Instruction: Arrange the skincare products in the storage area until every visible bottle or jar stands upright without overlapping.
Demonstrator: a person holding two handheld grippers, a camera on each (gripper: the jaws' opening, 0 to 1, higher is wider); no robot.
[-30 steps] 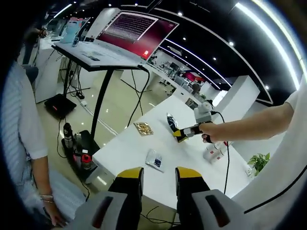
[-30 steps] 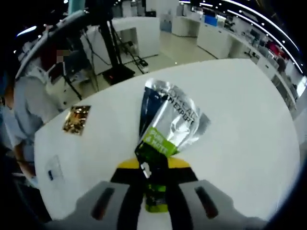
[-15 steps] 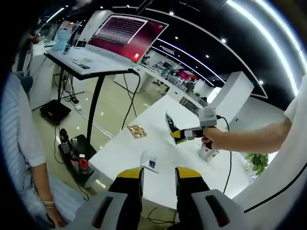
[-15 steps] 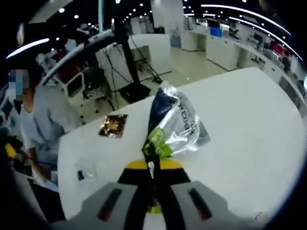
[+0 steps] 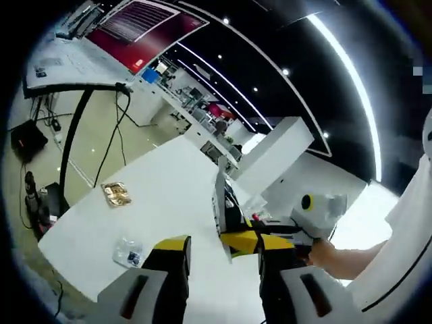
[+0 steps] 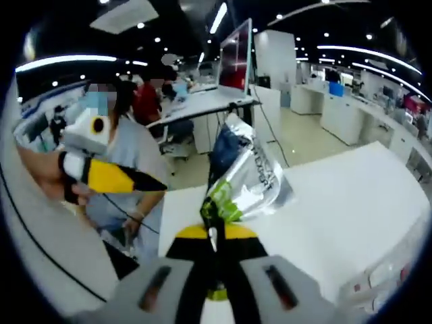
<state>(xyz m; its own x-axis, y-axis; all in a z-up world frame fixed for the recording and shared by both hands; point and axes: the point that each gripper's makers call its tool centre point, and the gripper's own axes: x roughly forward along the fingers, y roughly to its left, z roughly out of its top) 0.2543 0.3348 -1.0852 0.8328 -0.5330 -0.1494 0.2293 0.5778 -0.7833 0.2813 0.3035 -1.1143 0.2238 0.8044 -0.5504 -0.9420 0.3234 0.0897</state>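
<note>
With our right gripper (image 6: 214,237) clamped on the silver skincare sachet (image 6: 246,177) at frame centre, lifted above the white table (image 6: 351,202), and our left gripper (image 5: 223,253) empty with jaws apart, we risk the thin pouch slipping free.

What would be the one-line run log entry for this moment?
right gripper: shut on silver sachet, lifted | left gripper: open, holding nothing | white table: gold packet, clear packet
</note>
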